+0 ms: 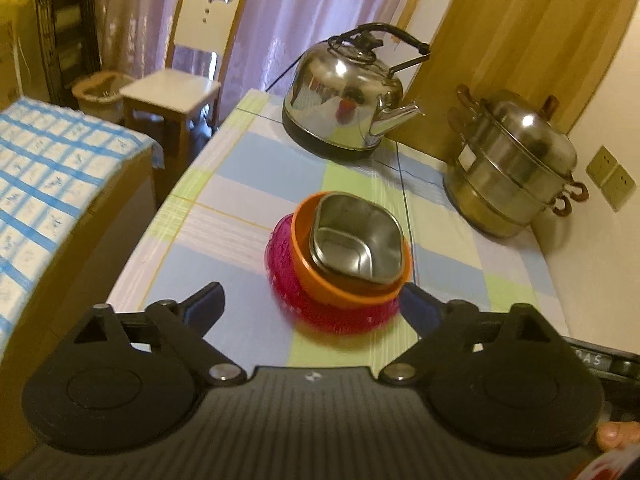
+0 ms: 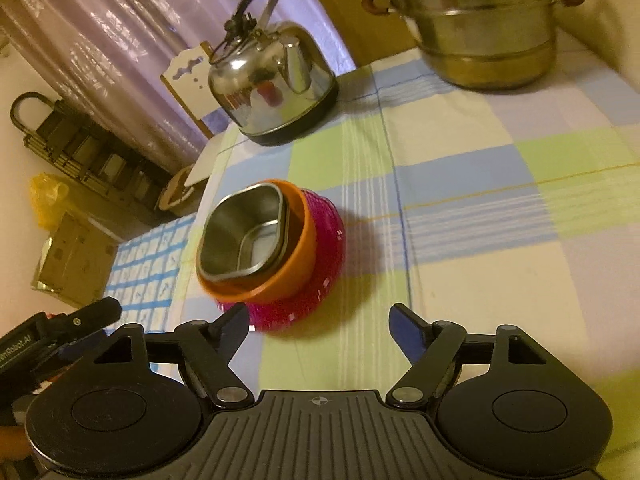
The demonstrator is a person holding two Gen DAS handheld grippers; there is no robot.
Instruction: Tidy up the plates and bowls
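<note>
With both the left gripper [image 1: 310, 306] and right gripper [image 2: 318, 324] spread wide and empty, we'd judge the square steel bowl [image 1: 356, 238], nested at twelve o'clock in the orange plastic bowl [image 1: 316, 276] and pink ribbed bowl [image 1: 284, 252], light, stiff, slick, best pinched at its rim.

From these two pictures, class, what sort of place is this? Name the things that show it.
Most likely a lived-in room at home, not a workshop. A steel kettle and a stacked steamer pot stand on a table with a checked cloth, a white chair sits beyond it, and curtains hang behind.
</note>
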